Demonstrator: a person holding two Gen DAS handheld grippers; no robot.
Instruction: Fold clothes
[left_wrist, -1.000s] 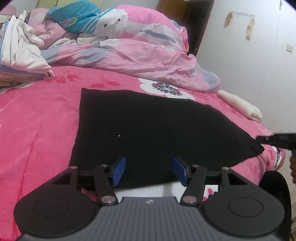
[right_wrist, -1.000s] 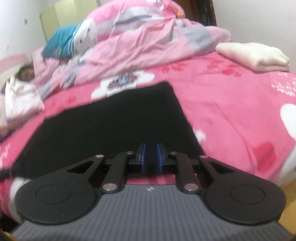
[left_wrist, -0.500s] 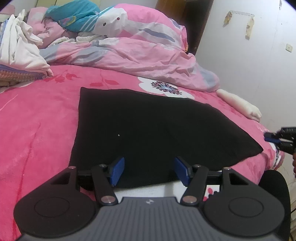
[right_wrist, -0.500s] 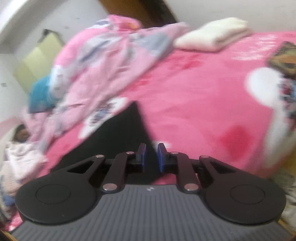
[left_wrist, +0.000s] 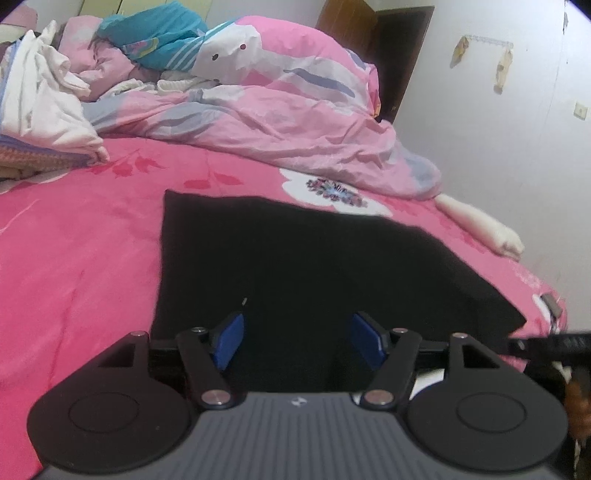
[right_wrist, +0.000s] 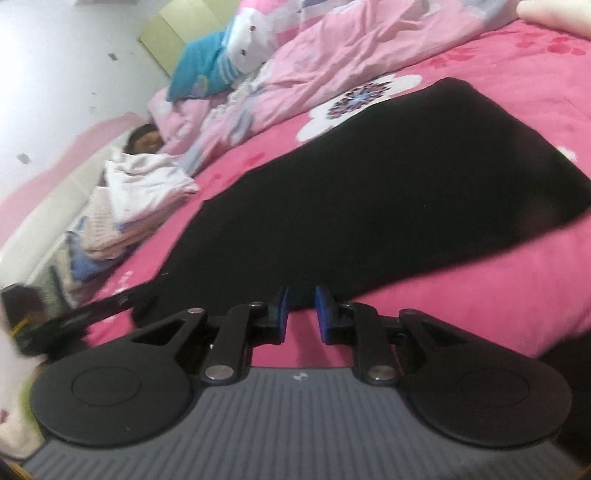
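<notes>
Black garment (left_wrist: 314, 266) spread flat on the pink bed (left_wrist: 74, 266), near its front edge. Left gripper (left_wrist: 297, 338) hovering above the garment's near hem, blue pads (left_wrist: 229, 339) spread wide, holding nothing. Right gripper (right_wrist: 301, 314) low over the near hem, pads only slightly parted (a narrow gap between them), pinching nothing. Beyond the garment, a rumpled pink duvet (left_wrist: 295, 110) with a teal pillow (left_wrist: 159, 33) against it. Left of the garment, a stack of folded white and pale clothes (right_wrist: 125, 206). Right of the garment, a cream folded item (left_wrist: 480, 225) at the bed's edge. No containers in view.
</notes>
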